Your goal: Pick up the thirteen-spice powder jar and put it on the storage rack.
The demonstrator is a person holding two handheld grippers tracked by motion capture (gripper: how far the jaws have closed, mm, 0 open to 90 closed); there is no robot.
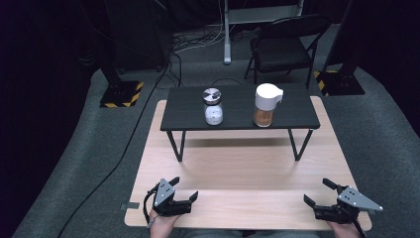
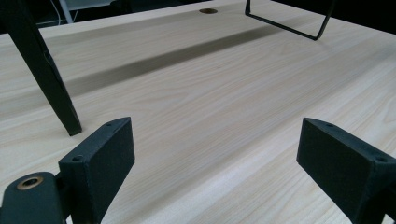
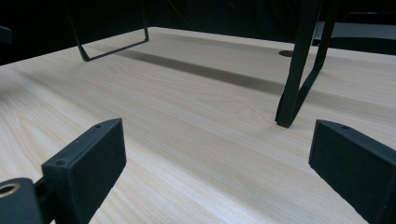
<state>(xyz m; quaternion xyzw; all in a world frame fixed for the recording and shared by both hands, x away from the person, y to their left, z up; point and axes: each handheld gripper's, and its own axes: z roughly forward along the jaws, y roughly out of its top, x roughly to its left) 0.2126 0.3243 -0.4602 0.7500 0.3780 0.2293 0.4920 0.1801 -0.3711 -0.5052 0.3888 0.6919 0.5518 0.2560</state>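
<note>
A small black shelf [image 1: 237, 119] stands on the light wooden table [image 1: 237, 173]. On the shelf sit a clear jar with a silver lid [image 1: 213, 107] holding white contents, and a jar with a white cap [image 1: 266, 105] holding brown contents. My left gripper [image 1: 184, 189] rests at the table's near left edge, open and empty. At the near right edge my right gripper [image 1: 318, 192] is open and empty too. In the left gripper view the gripper [image 2: 224, 163] has its jaws wide apart over bare wood, as does the gripper [image 3: 219, 163] in the right gripper view.
The shelf's black metal legs [image 2: 44, 70] [image 3: 299, 65] stand on the table ahead of both grippers. Beyond the table are a black folding chair [image 1: 285, 47], stand bases with yellow-black tape [image 1: 121, 93] and cables on grey carpet.
</note>
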